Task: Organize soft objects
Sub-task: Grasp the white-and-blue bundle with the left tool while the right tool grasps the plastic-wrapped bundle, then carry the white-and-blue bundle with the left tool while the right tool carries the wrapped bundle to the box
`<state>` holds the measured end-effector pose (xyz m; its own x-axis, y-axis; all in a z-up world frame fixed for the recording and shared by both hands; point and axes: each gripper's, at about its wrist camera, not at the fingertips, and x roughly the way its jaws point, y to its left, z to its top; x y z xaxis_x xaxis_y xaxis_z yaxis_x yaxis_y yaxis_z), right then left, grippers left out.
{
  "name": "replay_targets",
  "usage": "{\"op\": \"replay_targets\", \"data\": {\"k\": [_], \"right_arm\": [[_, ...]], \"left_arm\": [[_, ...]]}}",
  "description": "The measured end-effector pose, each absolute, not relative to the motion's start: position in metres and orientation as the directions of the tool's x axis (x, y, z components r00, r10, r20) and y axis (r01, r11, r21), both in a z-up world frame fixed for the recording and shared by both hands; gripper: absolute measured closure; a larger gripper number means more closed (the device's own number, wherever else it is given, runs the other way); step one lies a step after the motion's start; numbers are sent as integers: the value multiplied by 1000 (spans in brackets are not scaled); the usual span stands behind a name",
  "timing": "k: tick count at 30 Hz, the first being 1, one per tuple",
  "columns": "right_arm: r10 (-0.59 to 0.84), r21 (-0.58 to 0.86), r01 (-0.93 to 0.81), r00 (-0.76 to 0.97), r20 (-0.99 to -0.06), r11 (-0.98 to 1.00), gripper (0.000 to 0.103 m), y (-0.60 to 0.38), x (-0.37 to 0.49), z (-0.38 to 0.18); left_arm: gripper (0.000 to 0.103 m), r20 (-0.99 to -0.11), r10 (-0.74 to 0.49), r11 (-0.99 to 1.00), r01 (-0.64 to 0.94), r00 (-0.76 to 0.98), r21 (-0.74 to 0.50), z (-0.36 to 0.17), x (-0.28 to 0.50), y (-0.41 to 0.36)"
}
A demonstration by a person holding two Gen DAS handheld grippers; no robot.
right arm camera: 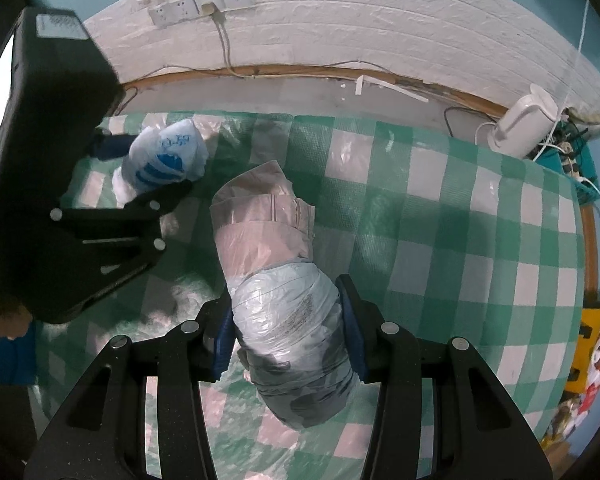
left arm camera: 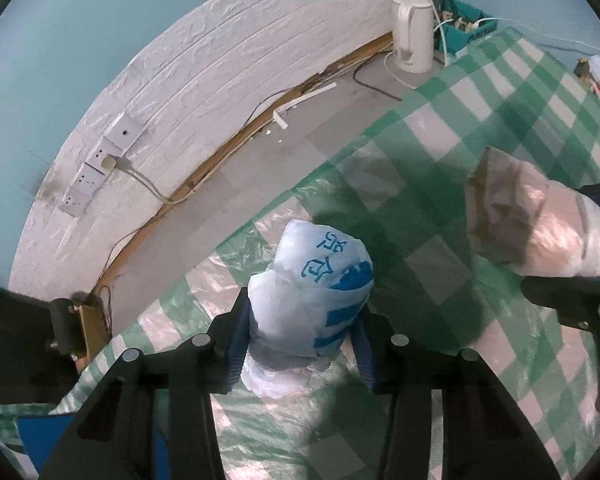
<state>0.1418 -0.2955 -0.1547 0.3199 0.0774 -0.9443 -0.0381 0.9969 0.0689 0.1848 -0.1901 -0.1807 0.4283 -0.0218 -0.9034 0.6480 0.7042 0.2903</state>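
Observation:
My left gripper (left arm camera: 300, 332) is shut on a white plastic bag bundle with blue print (left arm camera: 312, 292), held over the green checked cloth (left arm camera: 440, 140). The bundle also shows in the right wrist view (right arm camera: 168, 156), at the left, with the left gripper (right arm camera: 140, 168) around it. My right gripper (right arm camera: 286, 340) is shut on a long grey and beige plastic-wrapped bundle (right arm camera: 276, 256), held above the cloth (right arm camera: 460, 220). That bundle shows at the right edge of the left wrist view (left arm camera: 540, 224), next to the blue-print bundle.
A white kettle (left arm camera: 412, 32) stands on the grey tabletop (left arm camera: 260, 168) by the white brick-pattern wall, with cables and wall sockets (left arm camera: 100, 164) behind. A teal basket (left arm camera: 468, 28) sits beyond the kettle. Colourful clutter (right arm camera: 588, 360) lies past the cloth's right edge.

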Motion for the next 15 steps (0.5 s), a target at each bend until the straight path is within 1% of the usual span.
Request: {"op": "replay_targets", "data": {"k": [5, 15], "right_arm": [[76, 69, -33, 326, -942, 997, 57, -294, 137, -150], [78, 68, -42, 359, -930, 997, 57, -288, 122, -130]], "left_arm": [[58, -899, -41, 708, 647, 436, 282, -172, 170, -187], [58, -893, -19, 744, 604, 449, 287, -155, 141, -171]]}}
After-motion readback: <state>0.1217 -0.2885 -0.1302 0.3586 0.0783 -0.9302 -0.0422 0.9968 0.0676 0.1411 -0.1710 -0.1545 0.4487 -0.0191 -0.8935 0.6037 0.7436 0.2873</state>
